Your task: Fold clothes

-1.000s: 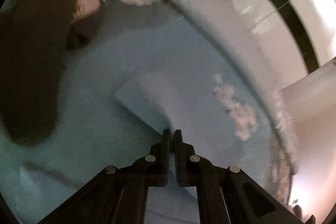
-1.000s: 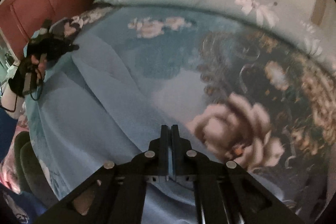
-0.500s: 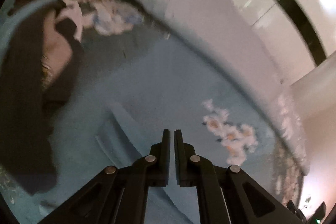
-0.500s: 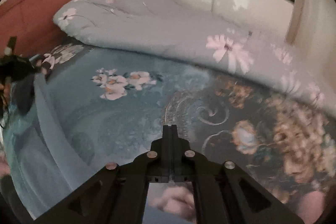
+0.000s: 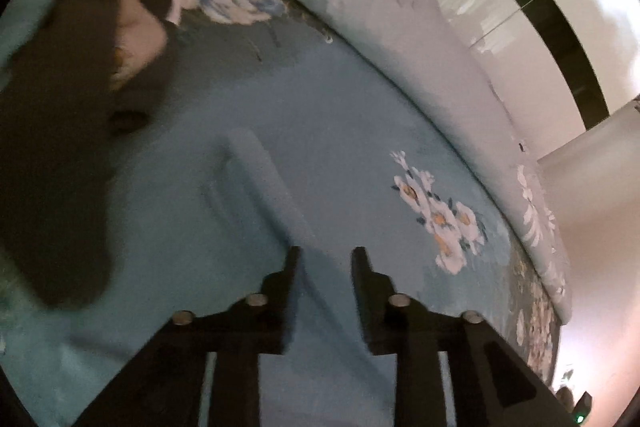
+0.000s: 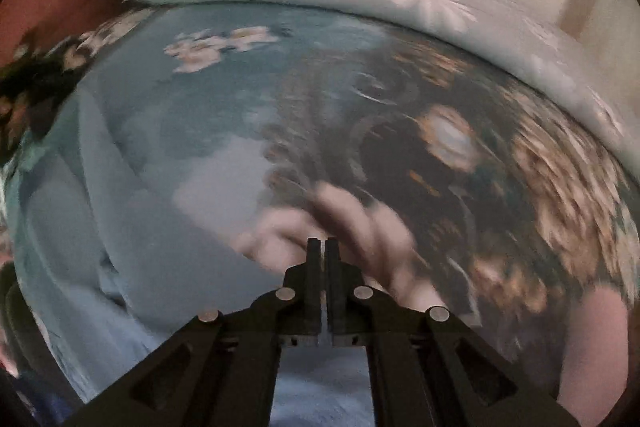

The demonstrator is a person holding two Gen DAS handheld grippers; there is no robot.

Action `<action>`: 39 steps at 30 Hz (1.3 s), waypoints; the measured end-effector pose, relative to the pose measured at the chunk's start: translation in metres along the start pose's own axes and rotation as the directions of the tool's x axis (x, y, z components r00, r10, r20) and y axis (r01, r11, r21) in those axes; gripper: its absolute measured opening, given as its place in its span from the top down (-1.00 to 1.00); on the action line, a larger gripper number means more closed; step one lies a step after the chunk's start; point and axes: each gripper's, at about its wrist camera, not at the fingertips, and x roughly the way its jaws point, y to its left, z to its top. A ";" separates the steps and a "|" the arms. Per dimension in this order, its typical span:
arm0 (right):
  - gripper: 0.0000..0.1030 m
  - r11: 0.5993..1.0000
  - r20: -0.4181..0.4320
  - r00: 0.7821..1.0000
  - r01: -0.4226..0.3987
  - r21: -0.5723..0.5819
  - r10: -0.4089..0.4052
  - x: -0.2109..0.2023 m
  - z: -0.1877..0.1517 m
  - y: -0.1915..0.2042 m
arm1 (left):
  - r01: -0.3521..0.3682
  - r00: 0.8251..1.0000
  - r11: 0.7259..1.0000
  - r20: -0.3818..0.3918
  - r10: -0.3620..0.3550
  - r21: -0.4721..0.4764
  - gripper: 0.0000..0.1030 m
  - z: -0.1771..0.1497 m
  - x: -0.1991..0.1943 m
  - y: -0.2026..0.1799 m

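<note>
My left claw (image 5: 324,255) has just been opening: its jaws now stand a little apart, hanging over the pale blue garment (image 5: 256,195) with nothing pinched between them. A raised fold of that cloth runs up and to the left from just ahead of the left fingertip, though blur keeps me from telling whether the tip touches it. The garment lies spread on the bed (image 5: 352,99), whose sheet carries a white flower print (image 5: 436,219) to the right of the claw. A rolled quilt (image 5: 400,19) lies along the far edge of the bed.

My right claw (image 6: 323,247) is closed, the fingers nearly meeting, and I see no cloth caught between them. It hangs above the bed's darker floral patch (image 6: 460,147), with a large pink flower (image 6: 332,227) just behind the tips. The blue garment (image 6: 120,227) lies to the left and below this claw. The right view is heavily smeared.
</note>
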 end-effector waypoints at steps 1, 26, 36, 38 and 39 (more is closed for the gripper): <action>0.86 0.999 0.003 1.000 0.012 0.053 -0.012 -0.006 -0.009 -0.011 | 0.008 1.000 1.000 0.015 -0.008 -0.002 0.36 -0.006 -0.009 0.003; 0.96 0.925 0.120 0.963 -0.265 0.273 0.241 -0.028 -0.052 -0.016 | 0.077 0.997 0.997 -0.004 -0.077 0.006 0.25 -0.080 -0.084 0.001; 0.88 0.984 0.092 0.981 -0.173 0.037 0.169 -0.047 -0.037 0.029 | 0.087 0.996 0.996 -0.030 -0.086 0.030 0.25 -0.098 -0.091 -0.003; 0.50 0.992 0.050 0.991 -0.128 0.005 0.127 -0.034 -0.029 0.026 | 0.086 0.996 0.996 -0.030 -0.085 0.029 0.25 -0.100 -0.093 -0.001; 0.22 0.995 0.032 0.994 -0.102 -0.018 0.102 -0.027 -0.025 0.025 | 0.088 0.996 0.996 -0.031 -0.087 0.025 0.25 -0.101 -0.093 0.001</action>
